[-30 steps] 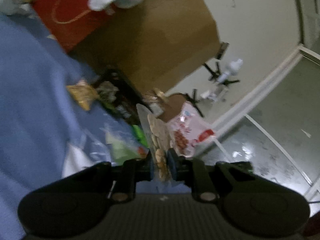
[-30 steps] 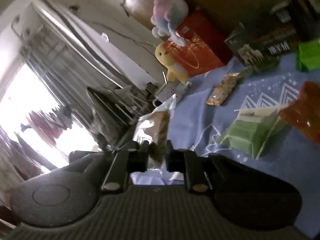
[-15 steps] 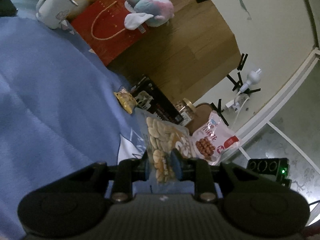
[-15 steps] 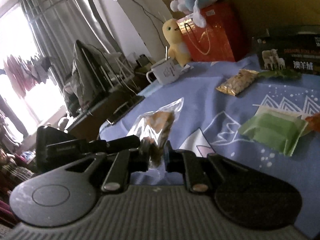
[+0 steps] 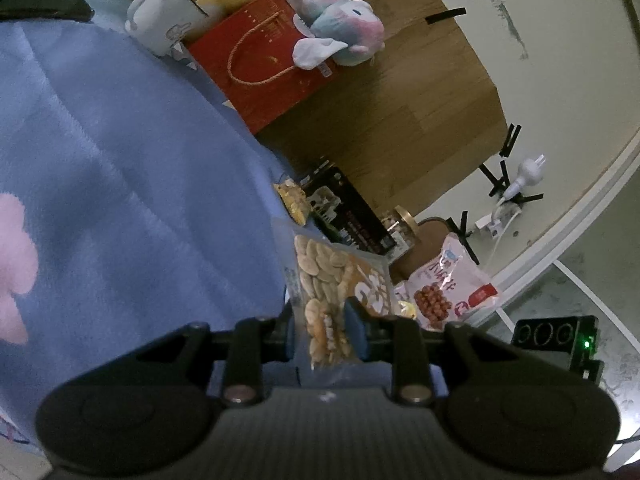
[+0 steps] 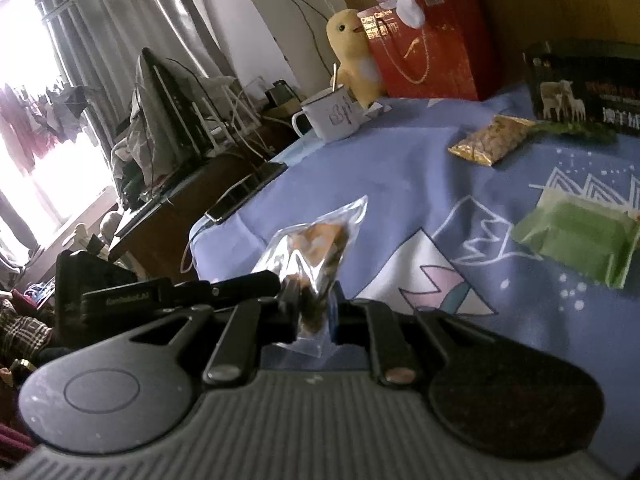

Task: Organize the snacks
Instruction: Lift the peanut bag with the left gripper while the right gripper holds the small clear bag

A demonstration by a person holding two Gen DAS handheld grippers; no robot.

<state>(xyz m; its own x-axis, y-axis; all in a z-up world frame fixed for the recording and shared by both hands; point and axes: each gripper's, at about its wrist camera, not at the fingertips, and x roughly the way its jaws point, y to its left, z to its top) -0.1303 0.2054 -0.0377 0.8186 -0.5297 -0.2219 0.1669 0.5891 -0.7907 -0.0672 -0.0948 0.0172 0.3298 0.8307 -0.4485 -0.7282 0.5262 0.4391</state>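
My left gripper (image 5: pixel 320 330) is shut on a clear bag of pale nuts (image 5: pixel 326 280), held above the blue cloth (image 5: pixel 120 184). My right gripper (image 6: pixel 314 306) is shut on a clear snack bag with orange pieces (image 6: pixel 316 246), also held above the blue cloth (image 6: pixel 400 168). On the cloth lie a gold nut packet (image 6: pixel 490 140), also in the left wrist view (image 5: pixel 294 202), and a green packet (image 6: pixel 576 236). A pink bag of round snacks (image 5: pixel 444 284) lies past the nut bag.
A black box (image 5: pixel 348 212) (image 6: pixel 584 84), a red gift bag (image 5: pixel 260 60) (image 6: pixel 424 44), a white mug (image 5: pixel 164 16) (image 6: pixel 334 114), a yellow plush (image 6: pixel 352 56) and a pastel plush (image 5: pixel 336 40) stand at the back. A glass jar (image 5: pixel 402 228) stands by the box. The cloth's edge drops off left of the right gripper.
Both grippers have swung round with their bags still held. The left view turned from the floor side toward the cloth and gift bag; the right view levelled over the cloth.
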